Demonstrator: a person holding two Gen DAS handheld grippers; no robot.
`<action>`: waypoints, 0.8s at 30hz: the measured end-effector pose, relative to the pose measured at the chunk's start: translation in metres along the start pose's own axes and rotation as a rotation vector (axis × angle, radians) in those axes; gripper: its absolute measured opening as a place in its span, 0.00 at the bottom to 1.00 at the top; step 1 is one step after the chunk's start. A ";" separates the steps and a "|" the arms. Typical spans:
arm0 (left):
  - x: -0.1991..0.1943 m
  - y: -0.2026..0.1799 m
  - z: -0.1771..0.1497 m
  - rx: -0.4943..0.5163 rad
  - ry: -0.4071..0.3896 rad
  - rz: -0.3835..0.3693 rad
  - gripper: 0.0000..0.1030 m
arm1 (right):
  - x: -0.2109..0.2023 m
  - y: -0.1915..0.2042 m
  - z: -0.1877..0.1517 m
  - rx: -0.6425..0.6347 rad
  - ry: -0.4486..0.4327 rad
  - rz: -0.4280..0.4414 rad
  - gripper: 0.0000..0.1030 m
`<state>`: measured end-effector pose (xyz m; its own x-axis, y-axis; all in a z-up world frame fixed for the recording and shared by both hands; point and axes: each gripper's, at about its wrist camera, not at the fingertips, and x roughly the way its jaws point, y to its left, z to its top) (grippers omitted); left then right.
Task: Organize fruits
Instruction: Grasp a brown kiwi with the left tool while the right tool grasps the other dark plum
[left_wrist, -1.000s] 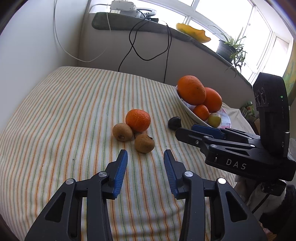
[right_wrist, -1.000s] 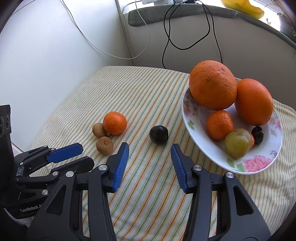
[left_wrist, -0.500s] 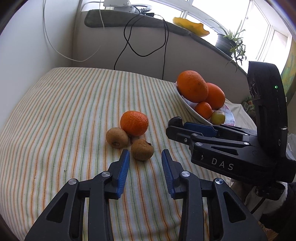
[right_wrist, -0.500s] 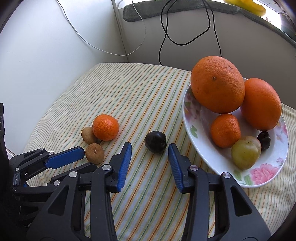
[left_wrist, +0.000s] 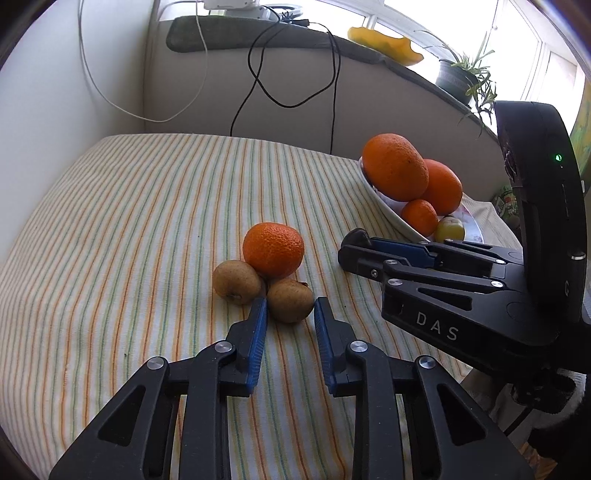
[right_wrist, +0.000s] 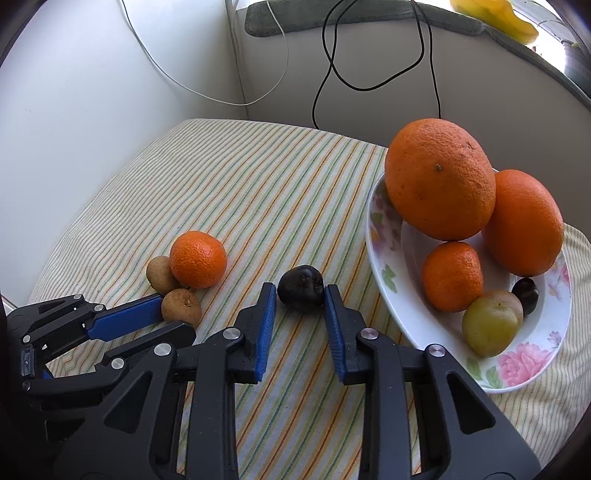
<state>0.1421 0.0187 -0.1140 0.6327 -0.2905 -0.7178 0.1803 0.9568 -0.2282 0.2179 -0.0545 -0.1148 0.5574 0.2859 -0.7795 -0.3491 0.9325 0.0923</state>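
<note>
Two grippers are seen poised over loose fruit on a striped worktop (left_wrist: 110, 229). The left gripper (left_wrist: 287, 310) is held narrowly parted, its blue pads flanking a small brown fruit (left_wrist: 290, 300) just ahead of the tips, apparently not yet clamped. Directly beyond it, a second brown fruit (left_wrist: 236, 281) and a mandarin (left_wrist: 274, 249) are bunched in contact with it. The right gripper (right_wrist: 300, 300) is likewise set narrow around a dark plum (right_wrist: 301, 288), with the right pad at or very near its skin and a slight gap showing on the left. Further off to that gripper's right, a flowered plate (right_wrist: 517, 373) is shown already loaded with two large oranges, a small mandarin, a yellow-green fruit and another dark plum. Trouble could be expected if either round fruit is pinched off-centre and squirts free, if the left pad nudges the neighbouring cluster into rolling, or if the crowded plate sheds its stacked oranges when more fruit is added.
</note>
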 end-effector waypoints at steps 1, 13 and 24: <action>0.000 0.000 0.000 0.000 -0.001 0.000 0.24 | 0.000 0.000 0.000 0.001 0.000 0.001 0.26; -0.011 0.002 0.000 -0.014 -0.032 -0.022 0.23 | -0.016 0.002 -0.005 -0.009 -0.038 0.025 0.24; -0.030 -0.003 0.001 -0.019 -0.067 -0.041 0.23 | -0.042 -0.004 -0.015 0.013 -0.073 0.063 0.24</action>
<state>0.1233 0.0248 -0.0905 0.6746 -0.3269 -0.6619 0.1928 0.9435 -0.2695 0.1842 -0.0734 -0.0914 0.5885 0.3588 -0.7245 -0.3758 0.9148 0.1478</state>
